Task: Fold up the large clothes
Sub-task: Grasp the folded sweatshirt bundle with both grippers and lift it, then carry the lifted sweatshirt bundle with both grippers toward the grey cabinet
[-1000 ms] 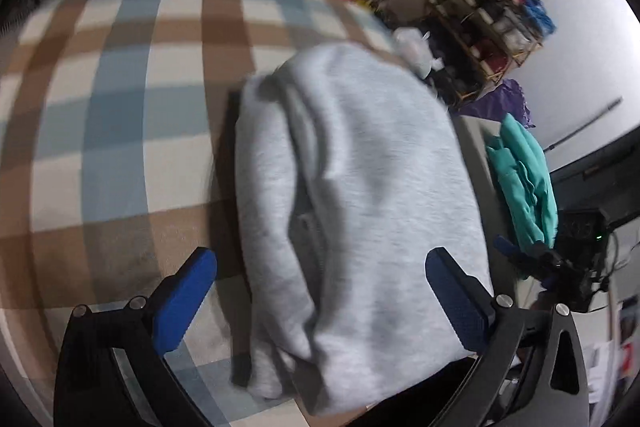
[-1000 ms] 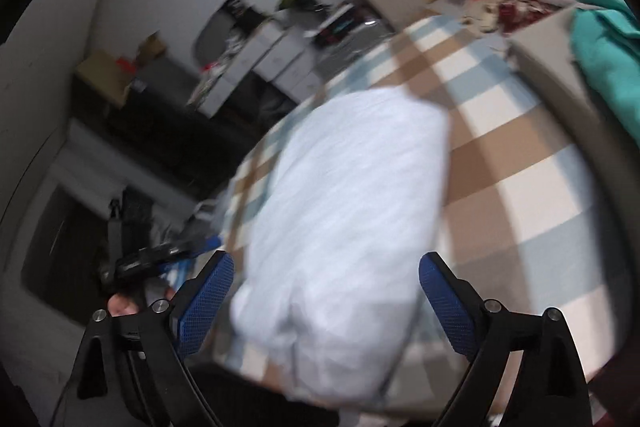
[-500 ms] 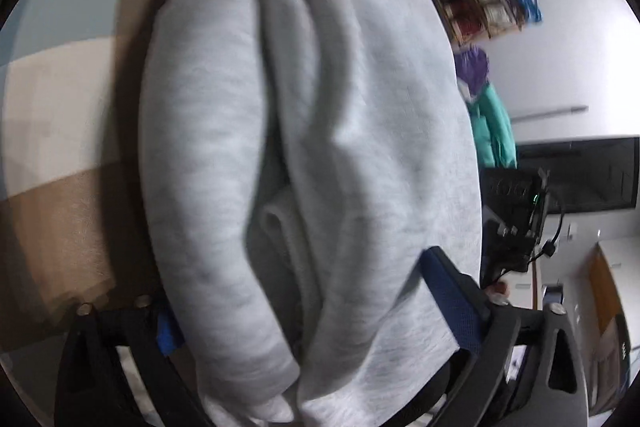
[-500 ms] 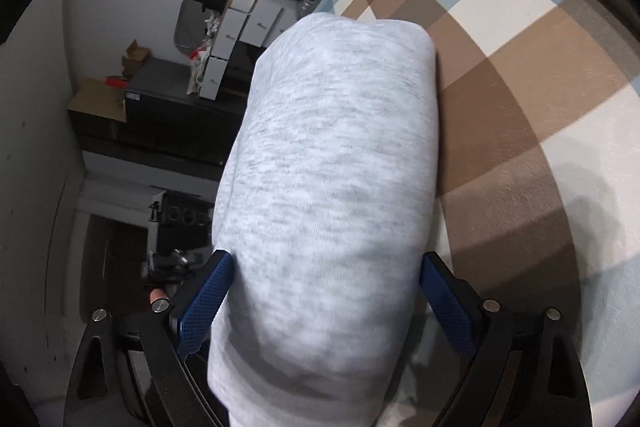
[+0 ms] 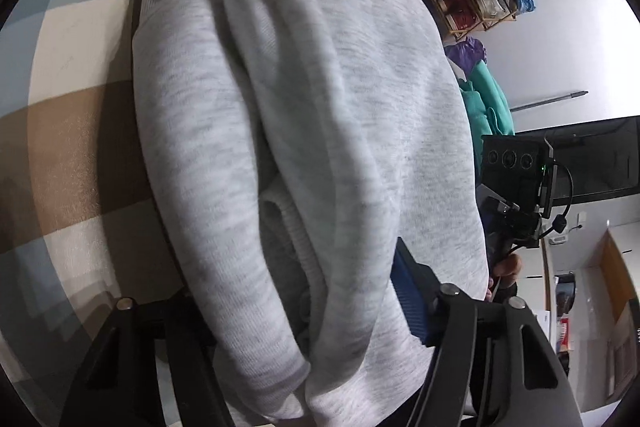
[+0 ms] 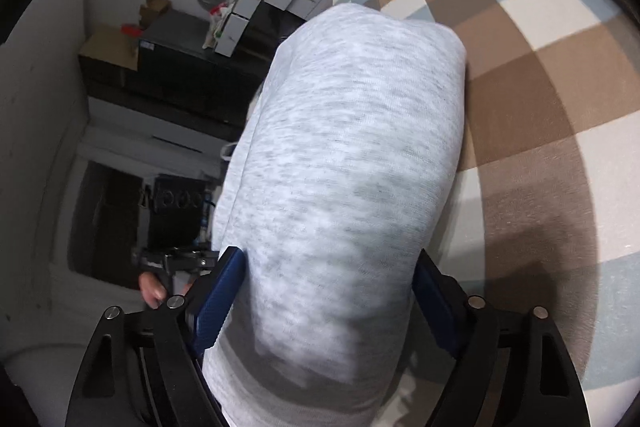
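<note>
Sweatshirt [image 5: 320, 131] between both grippers' jaws

Left gripper [image 5: 304, 311]: black frame, ribbed arms with triangular cut-outs, silver round-head screws at the pivots; one finger pad [image 5: 408, 301] visible, dark blue and textured.

Right gripper [image 6: 326, 299]: same black frame, silver screws, two dark blue textured pads [image 6: 218, 301]. Seen from the other camera, it carries a black box with three round openings, a small green light, and a looping black cable.
</note>
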{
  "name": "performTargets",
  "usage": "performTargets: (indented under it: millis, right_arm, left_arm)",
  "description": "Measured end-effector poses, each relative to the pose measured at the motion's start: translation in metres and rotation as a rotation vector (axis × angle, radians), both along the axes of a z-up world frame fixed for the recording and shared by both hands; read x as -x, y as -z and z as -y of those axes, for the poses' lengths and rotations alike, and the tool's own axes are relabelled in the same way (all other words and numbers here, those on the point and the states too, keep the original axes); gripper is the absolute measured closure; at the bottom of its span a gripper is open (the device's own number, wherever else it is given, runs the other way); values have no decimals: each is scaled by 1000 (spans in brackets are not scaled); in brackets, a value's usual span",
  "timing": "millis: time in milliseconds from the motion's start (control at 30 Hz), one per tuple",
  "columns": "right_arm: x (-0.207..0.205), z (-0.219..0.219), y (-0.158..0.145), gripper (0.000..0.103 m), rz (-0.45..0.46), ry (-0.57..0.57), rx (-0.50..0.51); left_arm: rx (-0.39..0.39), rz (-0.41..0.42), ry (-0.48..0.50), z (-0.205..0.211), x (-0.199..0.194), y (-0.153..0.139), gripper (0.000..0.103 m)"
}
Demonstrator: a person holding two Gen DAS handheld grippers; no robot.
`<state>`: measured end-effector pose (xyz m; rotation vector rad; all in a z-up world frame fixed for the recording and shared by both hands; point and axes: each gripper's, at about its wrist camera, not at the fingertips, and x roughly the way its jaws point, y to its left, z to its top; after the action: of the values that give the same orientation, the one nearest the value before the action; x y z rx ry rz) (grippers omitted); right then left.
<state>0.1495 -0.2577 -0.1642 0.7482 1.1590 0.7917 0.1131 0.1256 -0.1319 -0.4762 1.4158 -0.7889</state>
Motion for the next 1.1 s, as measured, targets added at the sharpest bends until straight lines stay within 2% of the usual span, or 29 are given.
performTargets:
  millis: [100, 133, 267, 400, 433, 533, 733, 900, 1000, 1100]
  right_arm:
    - [3, -1, -2, 19, 11, 17, 10]
    - [5, -1, -3, 24, 23, 22, 19]
    - [21, 0, -19, 35, 74, 60, -16]
    - [34, 2, -22, 36, 104, 62, -70]
    - [35, 1, -17, 36, 92, 64, -73]
    - [30, -4, -9, 36, 52, 71, -56]
    - [34, -10, -45, 36, 136, 74, -82]
    - [34, -24, -76, 37, 224, 62, -144]
    - [32, -42, -93, 37, 243, 29, -139]
    - [30, -63, -96, 37, 235, -4, -152]
  left_arm:
    - [28, 6, -16, -7, 2, -5, 56]
    - [42, 4, -21, -9, 2, -7, 61]
    - [53, 17, -9, -7, 8, -13, 63]
    - [46, 45, -12, -9, 14, -12, 63]
    - [43, 43, -24, 2, 5, -11, 63]
    - [89, 17, -66, -6, 4, -10, 65]
    - [113, 63, -64, -10, 6, -34, 65]
    - [121, 125, -93, -24, 13, -60, 65]
    - [98, 160, -121, -40, 19, -71, 65]
    - [80, 185, -152, -58, 26, -73, 65]
